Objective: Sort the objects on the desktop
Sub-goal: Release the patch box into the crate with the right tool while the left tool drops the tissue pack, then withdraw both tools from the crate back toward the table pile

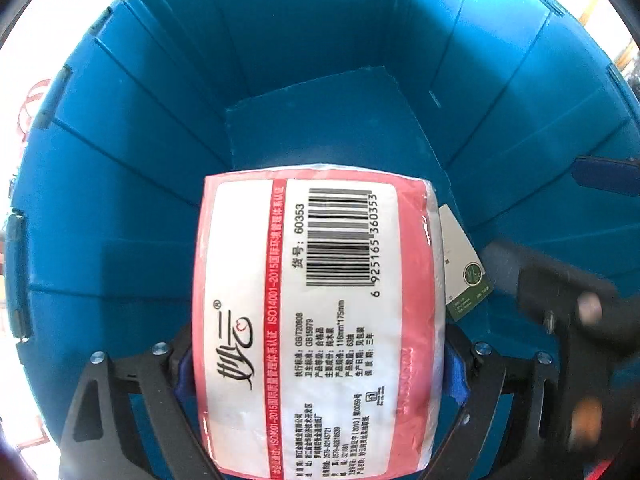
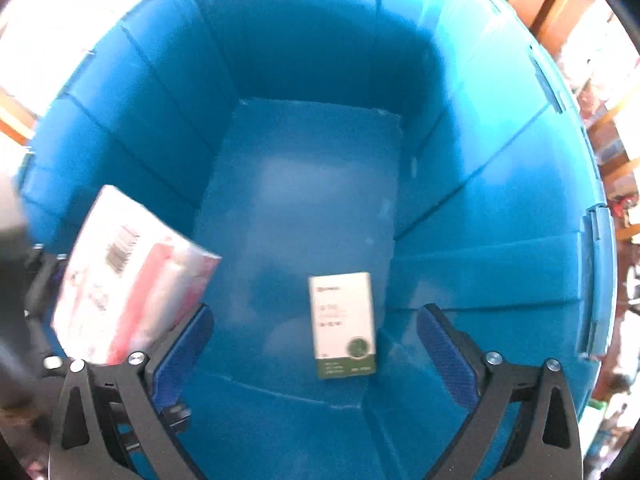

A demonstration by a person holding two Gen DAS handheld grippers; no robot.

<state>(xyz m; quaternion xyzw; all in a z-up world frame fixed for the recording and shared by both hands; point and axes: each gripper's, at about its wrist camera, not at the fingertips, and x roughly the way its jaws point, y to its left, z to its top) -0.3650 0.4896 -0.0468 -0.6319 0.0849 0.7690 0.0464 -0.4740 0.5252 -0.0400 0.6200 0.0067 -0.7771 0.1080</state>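
Both claws point steeply down into the blue bin [image 2: 500, 184].

**Left claw** [image 1: 320, 368]: clamped on the tissue pack [image 1: 316, 320]. The blue pads press the pack on both long sides. The pack hangs between the fingers, label and barcode facing the camera, above the bin floor and inside the bin walls. It is not yet set down.

**Right claw** [image 2: 316, 356]: jaws wide apart, nothing between the pads. The small box [image 2: 344, 324] lies flat on the bin floor directly ahead of this claw, between the lines of its two fingers but below them and clear of both pads. The box is white with a green band at its near end. In the left wrist view it shows just right of the tissue pack, partly hidden behind it.

**Progress, as judged from this state:**

1. Small box: delivered. It rests in the bin and is free of the right claw.
2. Tissue pack: in transit. It is held over the bin; release is still pending.
3. Other desk objects: cannot be assessed. The desk is not visible beyond a bright overexposed margin around the bin rim.

**Remaining for the pack:** open the left claw so the pack drops beside the box. The floor ahead of the box is bare, so space is sufficient.
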